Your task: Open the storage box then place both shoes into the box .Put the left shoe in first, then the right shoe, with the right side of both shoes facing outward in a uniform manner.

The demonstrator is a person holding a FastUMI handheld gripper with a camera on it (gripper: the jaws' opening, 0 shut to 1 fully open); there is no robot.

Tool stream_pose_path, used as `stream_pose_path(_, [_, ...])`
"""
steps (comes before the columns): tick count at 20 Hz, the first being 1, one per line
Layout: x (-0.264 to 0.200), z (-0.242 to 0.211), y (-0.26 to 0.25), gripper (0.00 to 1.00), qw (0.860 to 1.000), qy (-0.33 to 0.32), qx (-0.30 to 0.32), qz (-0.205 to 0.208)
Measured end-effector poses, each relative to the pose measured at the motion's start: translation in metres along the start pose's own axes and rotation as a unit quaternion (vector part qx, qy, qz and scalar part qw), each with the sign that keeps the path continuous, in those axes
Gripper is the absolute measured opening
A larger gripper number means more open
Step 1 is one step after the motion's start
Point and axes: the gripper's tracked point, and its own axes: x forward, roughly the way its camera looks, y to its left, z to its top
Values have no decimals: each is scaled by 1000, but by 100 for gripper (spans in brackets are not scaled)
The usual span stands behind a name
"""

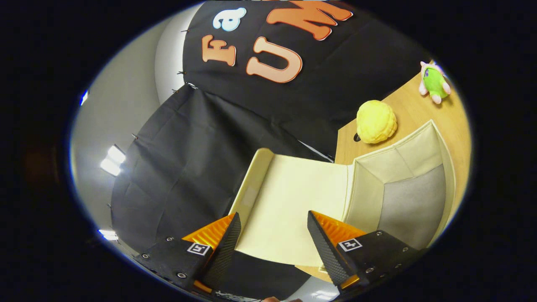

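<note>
Two fingers of the gripper [273, 235] stand apart, holding nothing, with the storage box's lid [289, 205] swung open between and just beyond them. The storage box [413, 197] itself gapes just ahead toward the right finger, its interior bare. Beyond it on the counter [413, 111] sit a yellow plush [376, 121] and a green toy [434, 82].

gripper [273, 228] | 2 fingers spread apart | gripping nothing
</note>
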Motion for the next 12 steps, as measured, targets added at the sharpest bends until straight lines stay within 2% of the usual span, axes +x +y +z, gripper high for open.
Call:
stream_pose_path(4, [-26,9,-31,96,996,-22,-77,-49])
stream_pose_path(7, [-55,18,-55,96,990,-34,-111,-84])
stream_pose_path(12, [-123,34,-123,95,970,-32,-143,-196])
